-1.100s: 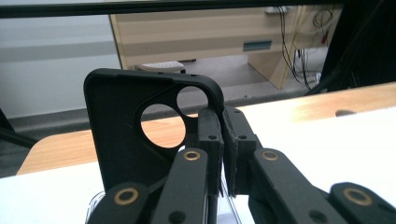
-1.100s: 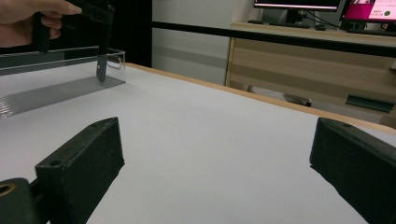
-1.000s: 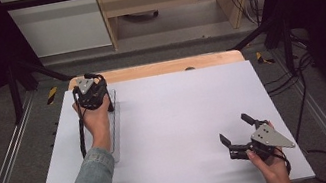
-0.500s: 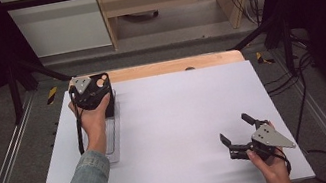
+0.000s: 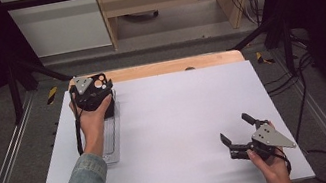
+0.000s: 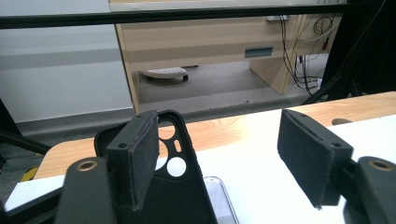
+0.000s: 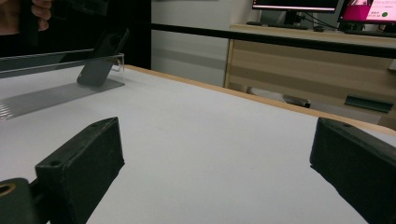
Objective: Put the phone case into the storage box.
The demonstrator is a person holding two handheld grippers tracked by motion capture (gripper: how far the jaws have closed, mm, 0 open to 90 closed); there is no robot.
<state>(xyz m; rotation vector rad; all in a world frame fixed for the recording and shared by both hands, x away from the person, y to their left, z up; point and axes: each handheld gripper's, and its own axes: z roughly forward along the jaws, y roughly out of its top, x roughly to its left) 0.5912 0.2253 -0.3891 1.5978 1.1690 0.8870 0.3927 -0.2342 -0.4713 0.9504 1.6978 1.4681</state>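
Big white table [image 5: 183,128] with a clear tray [image 5: 111,141] along its left edge, and a black phone case [image 6: 180,172] propped tilted at the tray's far end. That case looks light, thin and bendy, so I'd pinch it by a side edge, not the camera cutout. Left gripper [image 5: 92,91] is right over it, jaws spread wide with nothing between them, and the right gripper [image 5: 239,134] sits gaping and empty near the front right corner.
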